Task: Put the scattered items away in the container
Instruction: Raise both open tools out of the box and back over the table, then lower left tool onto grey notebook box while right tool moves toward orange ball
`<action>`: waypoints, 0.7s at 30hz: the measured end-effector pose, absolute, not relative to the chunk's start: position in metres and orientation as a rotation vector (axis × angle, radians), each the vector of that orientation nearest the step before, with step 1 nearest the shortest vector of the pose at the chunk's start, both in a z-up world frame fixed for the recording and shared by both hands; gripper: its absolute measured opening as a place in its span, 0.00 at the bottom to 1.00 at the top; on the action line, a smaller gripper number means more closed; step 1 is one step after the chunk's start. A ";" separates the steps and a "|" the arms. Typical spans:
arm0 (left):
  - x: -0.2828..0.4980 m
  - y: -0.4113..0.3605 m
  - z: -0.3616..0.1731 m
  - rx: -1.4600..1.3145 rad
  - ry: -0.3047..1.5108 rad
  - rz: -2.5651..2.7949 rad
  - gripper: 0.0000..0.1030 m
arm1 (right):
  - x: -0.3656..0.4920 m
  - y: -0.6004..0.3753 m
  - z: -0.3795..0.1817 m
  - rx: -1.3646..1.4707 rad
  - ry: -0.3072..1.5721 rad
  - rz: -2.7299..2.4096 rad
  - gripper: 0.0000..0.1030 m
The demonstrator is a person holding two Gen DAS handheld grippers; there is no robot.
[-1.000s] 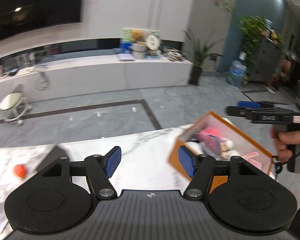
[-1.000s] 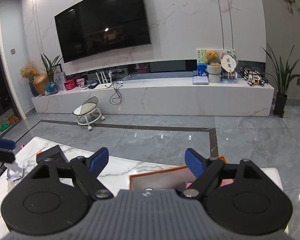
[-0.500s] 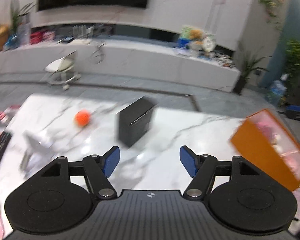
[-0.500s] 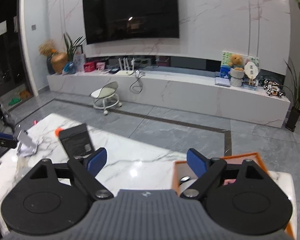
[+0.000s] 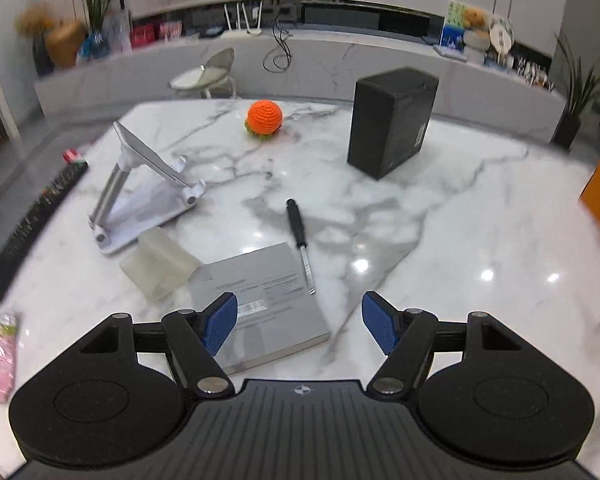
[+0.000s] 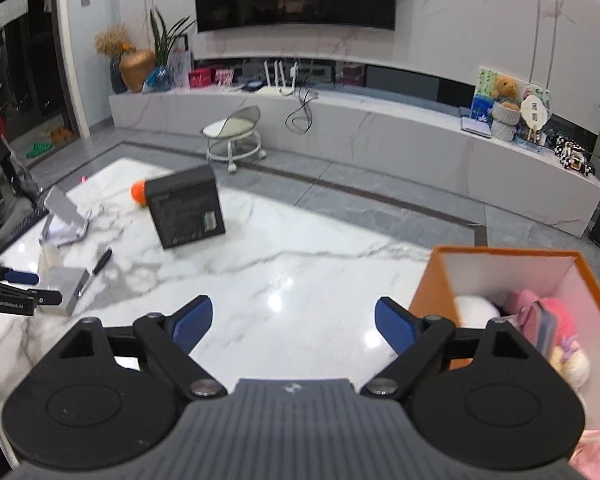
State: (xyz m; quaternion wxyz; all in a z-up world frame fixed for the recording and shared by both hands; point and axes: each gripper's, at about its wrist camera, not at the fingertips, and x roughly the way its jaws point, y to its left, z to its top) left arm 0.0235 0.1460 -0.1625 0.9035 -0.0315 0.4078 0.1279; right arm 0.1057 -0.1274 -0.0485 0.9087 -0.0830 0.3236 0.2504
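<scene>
The left gripper [image 5: 300,322] hangs spread over a grey booklet [image 5: 260,300] (screwdriver [image 5: 300,236] alongside); the right gripper [image 6: 292,326], also spread, nears the orange box [image 6: 440,280] at the table's [image 6: 280,272] corner.

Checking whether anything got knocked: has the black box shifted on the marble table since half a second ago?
Cannot tell: the black box still stands upright by the orange ball; only the cameras clearly moved.
</scene>
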 end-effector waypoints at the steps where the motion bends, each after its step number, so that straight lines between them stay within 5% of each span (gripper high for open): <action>1: 0.022 0.144 -0.167 -0.047 0.845 0.277 0.80 | 0.105 -0.124 -0.051 -0.180 0.671 0.520 0.87; 21: 0.022 0.167 -0.205 -0.009 0.837 0.291 1.00 | 0.090 -0.043 -0.092 -0.258 0.730 0.610 0.88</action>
